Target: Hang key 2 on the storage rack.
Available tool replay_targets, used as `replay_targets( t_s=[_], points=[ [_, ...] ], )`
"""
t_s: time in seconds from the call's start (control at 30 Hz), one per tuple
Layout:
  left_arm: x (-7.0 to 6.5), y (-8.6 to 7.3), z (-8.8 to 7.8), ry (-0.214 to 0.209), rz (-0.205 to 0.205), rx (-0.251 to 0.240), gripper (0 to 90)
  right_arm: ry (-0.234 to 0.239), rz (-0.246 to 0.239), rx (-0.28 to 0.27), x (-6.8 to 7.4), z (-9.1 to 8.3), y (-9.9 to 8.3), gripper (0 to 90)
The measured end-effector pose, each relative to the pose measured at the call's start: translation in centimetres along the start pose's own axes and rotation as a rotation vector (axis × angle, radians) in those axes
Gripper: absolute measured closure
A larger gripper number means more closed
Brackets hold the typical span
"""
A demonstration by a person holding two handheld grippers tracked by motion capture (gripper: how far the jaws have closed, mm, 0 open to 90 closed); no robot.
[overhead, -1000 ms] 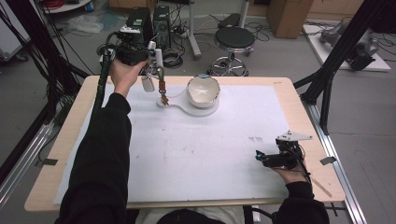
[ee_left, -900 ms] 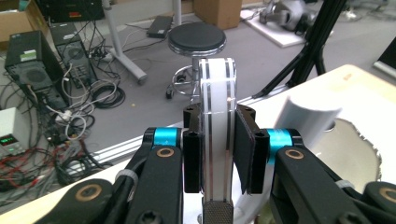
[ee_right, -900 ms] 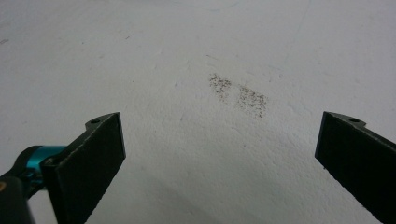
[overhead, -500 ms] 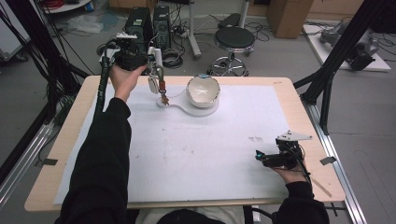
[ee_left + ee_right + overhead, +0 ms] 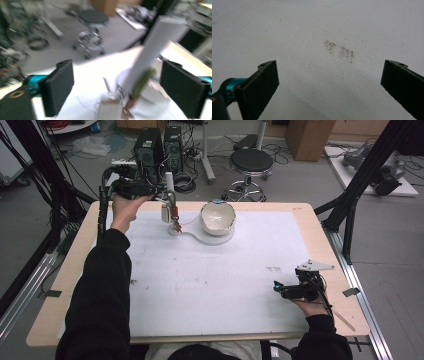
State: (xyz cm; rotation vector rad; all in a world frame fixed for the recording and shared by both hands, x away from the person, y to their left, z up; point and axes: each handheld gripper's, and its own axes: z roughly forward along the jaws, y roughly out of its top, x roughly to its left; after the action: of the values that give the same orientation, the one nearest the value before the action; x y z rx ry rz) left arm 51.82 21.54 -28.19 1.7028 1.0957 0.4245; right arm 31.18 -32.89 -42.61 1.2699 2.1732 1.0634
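Note:
My left gripper hovers over the table's far left. Its jaws have just been opening and now stand open. A long white stick rises between them with a gap on each side. The stick's lower end is greenish and reddish, and a small ring and a white tag hang there. Just right of it, a white bowl rests on a white dish. At the near right, my right gripper lies low over the white mat, open and holding nothing.
The white mat covers most of the wooden table, with a faint dark smudge ahead of the right gripper. Beyond the far edge are a round stool, computer cases and cables. Black frame posts flank the sides.
The left hand has sunk a little toward the table with the white stick. The right hand has stayed put.

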Motion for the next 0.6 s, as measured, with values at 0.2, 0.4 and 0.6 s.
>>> replay_targets(
  t_s=[0.2, 0.4, 0.6],
  points=[
    [0.4, -1.2, -0.8, -0.016, 0.01, 0.044, 1.6, -0.002, 0.0, 0.002, 0.0, 0.1, 0.0, 0.6],
    [0.3, -2.0, -2.3, -0.005, 0.043, 0.039, 1.6, 0.0, 0.003, 0.003, 0.1, 0.0, 0.0, 0.6],
    [-0.7, -2.9, -4.2, -0.041, 0.078, 0.041, 1.6, -0.003, 0.001, 0.001, 0.1, 0.1, 0.1, 0.6]
  ],
)
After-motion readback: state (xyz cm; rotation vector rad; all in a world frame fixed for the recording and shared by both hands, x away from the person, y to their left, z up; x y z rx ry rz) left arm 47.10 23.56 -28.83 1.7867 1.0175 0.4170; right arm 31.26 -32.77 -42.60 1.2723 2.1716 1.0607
